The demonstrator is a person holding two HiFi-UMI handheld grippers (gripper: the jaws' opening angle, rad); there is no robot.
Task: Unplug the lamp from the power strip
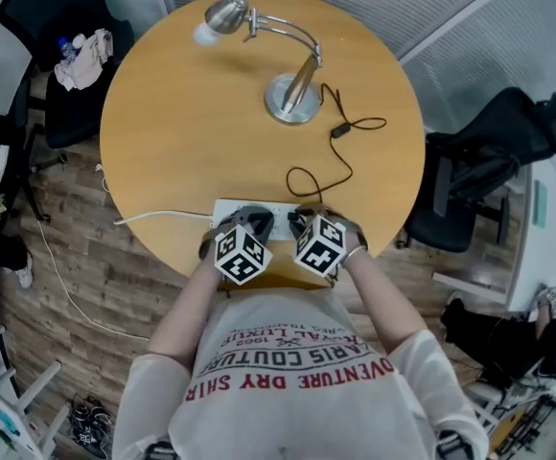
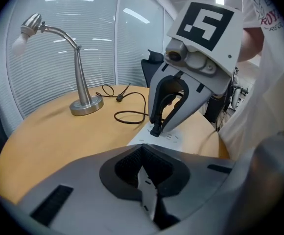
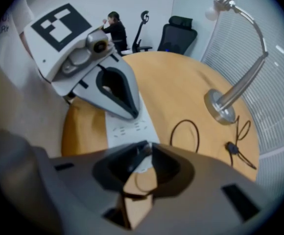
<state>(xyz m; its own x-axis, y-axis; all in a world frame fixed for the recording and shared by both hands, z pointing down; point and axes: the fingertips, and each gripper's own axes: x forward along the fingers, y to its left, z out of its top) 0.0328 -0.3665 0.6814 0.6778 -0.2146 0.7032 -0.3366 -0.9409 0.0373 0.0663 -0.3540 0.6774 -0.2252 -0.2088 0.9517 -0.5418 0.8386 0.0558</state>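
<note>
**Both tongs at the power strip, before the pull.** The power strip lies flat at the near edge of the counter. Its long axis runs left to right, and its white lead leaves from the left end.

Your left tongs are pressed together with nothing in them. They rest tip-down on top of the strip, apparently to pin it so that it does not lift.

Your right tongs point steeply down just to the right. Their tips are closed on the two sides of the black plug, which stands upright in its socket. Its prongs therefore likely point straight down, so the pull should go straight up.

The black cord loops slack across the counter to the lamp, well apart at the far side. The lamp's neck leans left, and its head points far-left.
</note>
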